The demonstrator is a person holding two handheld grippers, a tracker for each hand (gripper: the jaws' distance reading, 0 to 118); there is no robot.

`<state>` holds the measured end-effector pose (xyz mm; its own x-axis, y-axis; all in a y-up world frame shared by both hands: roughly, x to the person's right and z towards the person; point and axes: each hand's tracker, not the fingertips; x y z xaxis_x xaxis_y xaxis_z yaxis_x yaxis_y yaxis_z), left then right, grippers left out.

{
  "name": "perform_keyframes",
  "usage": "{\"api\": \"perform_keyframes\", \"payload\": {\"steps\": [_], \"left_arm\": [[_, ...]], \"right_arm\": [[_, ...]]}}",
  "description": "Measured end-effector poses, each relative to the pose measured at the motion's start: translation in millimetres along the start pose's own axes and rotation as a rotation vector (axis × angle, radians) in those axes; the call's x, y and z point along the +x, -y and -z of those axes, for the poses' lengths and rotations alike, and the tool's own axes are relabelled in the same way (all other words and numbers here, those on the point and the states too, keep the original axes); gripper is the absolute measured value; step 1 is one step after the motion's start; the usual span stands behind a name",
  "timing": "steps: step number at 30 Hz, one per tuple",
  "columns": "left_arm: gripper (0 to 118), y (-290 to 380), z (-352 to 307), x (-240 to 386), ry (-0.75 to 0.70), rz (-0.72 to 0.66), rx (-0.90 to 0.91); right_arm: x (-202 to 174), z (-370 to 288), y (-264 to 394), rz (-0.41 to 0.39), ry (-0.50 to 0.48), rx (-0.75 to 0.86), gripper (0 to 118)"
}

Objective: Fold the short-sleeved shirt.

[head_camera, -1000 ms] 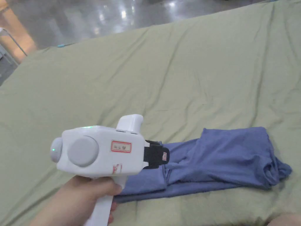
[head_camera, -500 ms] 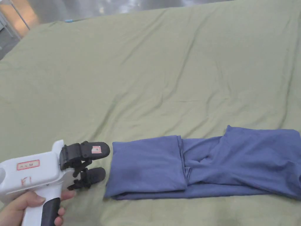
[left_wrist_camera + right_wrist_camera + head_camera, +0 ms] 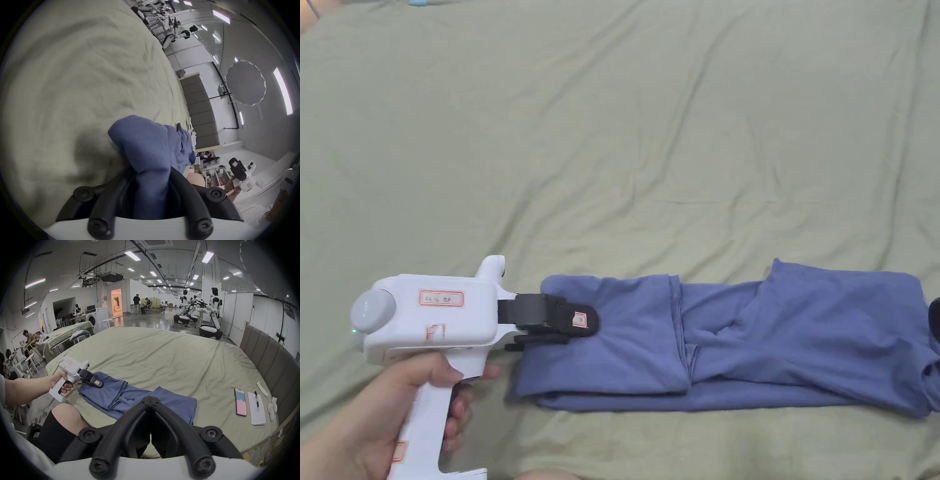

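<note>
Red-bordered label on the left gripper [image 3: 553,329] body, left of the head view, print too small to read, small sticker on its upper jaw likewise illegible

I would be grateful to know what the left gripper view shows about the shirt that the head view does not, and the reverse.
The left gripper view shows blue cloth of the shirt bunched between that gripper's two jaws, with both pressing on it. The head view shows the whole shirt lying as a long folded strip on the green sheet, with the left gripper at its left end. Both show the blue shirt on the green sheet.
</note>
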<state>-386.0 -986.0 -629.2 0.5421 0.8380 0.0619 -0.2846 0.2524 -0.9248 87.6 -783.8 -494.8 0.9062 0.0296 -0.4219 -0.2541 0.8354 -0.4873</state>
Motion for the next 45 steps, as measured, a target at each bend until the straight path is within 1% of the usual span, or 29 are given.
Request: {"api": "perform_keyframes", "payload": {"steps": [4,6,7,9,11,12,14,15,16,19,20,22,24,28,31,32,33,34,35,36,37,38,39,40,41,42,43,44,45], "left_arm": [[8,-8.3,-39.8,20.0,-0.06,0.041,0.009],[8,-13.5,-69.7,27.0,-0.149,0.071,0.013],[8,-20.7,-84.1,25.7,-0.2,0.087,0.018],[8,-27.0,-111.4,26.5,-0.32,0.046,0.013],[8,-33.7,-126.4,42.5,-0.503,0.058,-0.008],[8,-35.9,-129.1,52.6,-0.565,0.076,-0.02],[8,-39.5,-127.9,80.3,-0.635,0.083,-0.044],[8,-48.4,-123.5,82.1,-0.635,0.104,-0.044],[8,-49.0,-116.3,101.3,-0.651,0.145,-0.034],[8,-43.5,-81.1,154.2,-0.746,0.2,-0.086],[8,-42.3,-67.6,169.0,-0.75,0.222,-0.095],[8,-36.5,-35.6,197.8,-0.726,0.267,-0.137],[8,-27.6,0.9,221.8,-0.658,0.308,-0.192],[8,-15.8,78.6,241.7,-0.685,0.336,-0.265],[10,-10.0,133.9,237.3,-0.656,0.268,-0.283],[14,-8.2,153.7,238.0,-0.615,0.252,-0.276],[29,-5.2,168.6,240.9,-0.574,0.226,-0.246],[49,-5.9,177.6,241.9,-0.545,0.195,-0.229],[70,-6.8,183.4,243.5,-0.491,0.159,-0.222],[93,-4.8,185.8,249.6,-0.422,0.157,-0.207],[101,-1.7,184.7,257.9,-0.345,0.155,-0.213],[100,-0.4,177.9,264.3,-0.322,0.169,-0.222],[100,-0.1,167.3,268.5,-0.353,0.201,-0.22],[93,0.7,157.1,273.3,-0.395,0.264,-0.205],[70,2.3,145.4,276.5,-0.432,0.323,-0.165],[0,5.7,134.0,277.5,-0.479,0.389,-0.09],[0,14.1,127.8,277.3,-0.552,0.414,-0.03],[0,16.6,125.9,273.1,-0.676,0.402,0.02],[0,15.4,127.6,266.9,-0.734,0.4,0.017]], "right_arm": [[4.1,-5.9,1.8,-0.007,-0.003,0.022,0],[5.2,-9.7,2.9,0.005,-0.002,0.039,0],[6.4,-11.5,4.4,0.017,-0.008,0.046,0],[8.5,-13.8,8.8,0.034,-0.02,0.057,0],[10.9,-13.8,14.8,0.047,-0.024,0.06,0],[12.8,-13.2,17.6,0.054,-0.029,0.057,0],[16.0,-12.3,23.3,0.063,-0.03,0.054,0],[17.4,-12.5,25.6,0.064,-0.029,0.054,0],[19.8,-13.4,28.4,0.065,-0.031,0.056,0],[28.2,-18.6,37.3,0.074,-0.04,0.071,0],[32.0,-20.4,40.5,0.084,-0.04,0.071,0],[40.5,-27.2,48.0,0.099,-0.036,0.077,0],[50.7,-35.7,55.3,0.122,-0.025,0.086,0],[73.6,-56.1,70.9,0.163,0.035,0.097,0],[87.7,-70.1,82.2,0.177,0.084,0.084,0],[92.3,-74.6,85.9,0.184,0.092,0.081,0],[96.3,-78.2,89.1,0.193,0.096,0.078,0],[100.1,-81.6,91.8,0.2,0.099,0.076,0],[103.5,-84.2,94.0,0.205,0.102,0.074,0],[106.2,-85.8,95.4,0.207,0.106,0.07,0],[108.3,-86.9,96.7,0.204,0.11,0.065,0],[110.3,-88.1,97.7,0.199,0.118,0.063,0],[111.8,-89.1,98.2,0.198,0.126,0.066,0],[113.8,-89.9,98.6,0.201,0.128,0.071,0],[114.7,-89.2,98.6,0.208,0.122,0.079,0],[115.6,-88.1,98.0,0.214,0.118,0.085,0],[115.3,-86.6,96.9,0.215,0.117,0.088,0],[113.7,-84.3,95.6,0.211,0.114,0.09,0],[112.5,-82.8,94.6,0.205,0.11,0.09,0]]}}
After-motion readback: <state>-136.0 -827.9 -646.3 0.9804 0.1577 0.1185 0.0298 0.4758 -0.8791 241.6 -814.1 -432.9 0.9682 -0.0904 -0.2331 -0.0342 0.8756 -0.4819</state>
